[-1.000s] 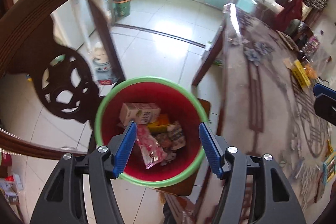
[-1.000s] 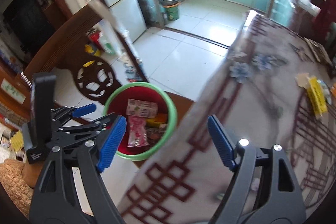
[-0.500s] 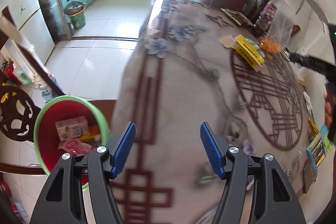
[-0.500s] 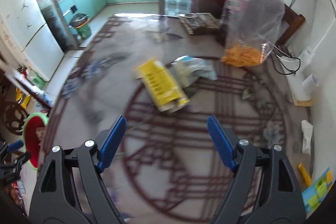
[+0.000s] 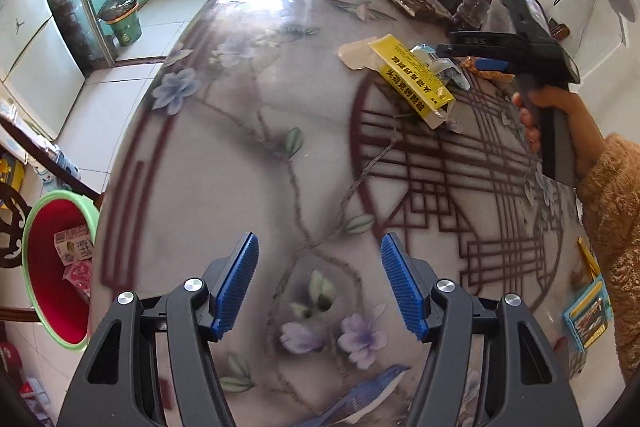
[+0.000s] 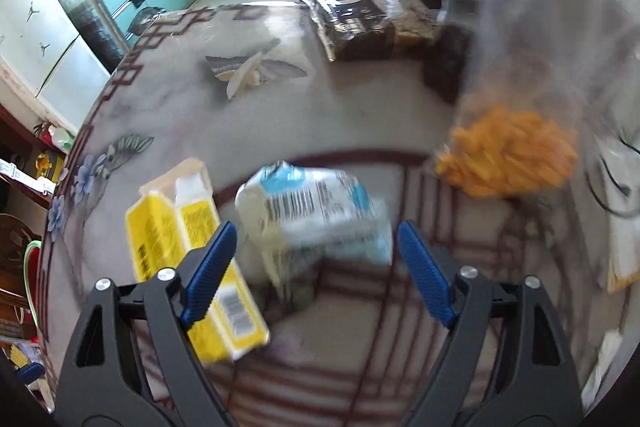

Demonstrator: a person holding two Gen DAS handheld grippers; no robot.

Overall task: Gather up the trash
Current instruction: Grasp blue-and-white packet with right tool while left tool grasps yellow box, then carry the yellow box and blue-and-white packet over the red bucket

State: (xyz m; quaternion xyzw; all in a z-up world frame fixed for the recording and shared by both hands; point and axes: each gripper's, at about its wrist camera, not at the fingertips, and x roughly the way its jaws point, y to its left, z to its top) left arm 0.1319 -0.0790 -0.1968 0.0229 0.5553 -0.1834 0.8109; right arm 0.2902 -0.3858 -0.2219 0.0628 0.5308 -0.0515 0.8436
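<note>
Ribbed blue pads line both claws on black plastic arms. We see the left claw (image 5: 318,281) spread wide over the glossy counter (image 5: 248,131), with nothing between its pads but the printed cloth of purple flowers and dark red lattice. Off to its left, below the counter edge, sits the round red bin (image 5: 56,267) with a green rim, cut off by the counter, holding a small carton and a pink wrapper.

Well ahead and to the right of the left claw, a flat yellow cardboard box (image 5: 412,79) lies with its flap open, and a crumpled pale blue wrapper (image 5: 444,67) lies just beside it. The right claw (image 5: 468,57) shows there above the wrapper, gripped by a hand (image 5: 548,119) in a fuzzy tan sleeve.

From the right wrist view, the right claw (image 6: 316,267) has just been opening further and stands spread; the blue and white wrapper (image 6: 316,211), soft and wrinkled with a barcode, lies between and just ahead of its pads, and we cannot see them pressing on it. The yellow box (image 6: 180,239) passes under the left pad. Ahead to the right a clear plastic bag of orange snacks (image 6: 508,155) stands near, and beyond it a dark packet (image 6: 368,23). Motion blur smears the wrapper and the bag, so their print is unreadable.
</note>
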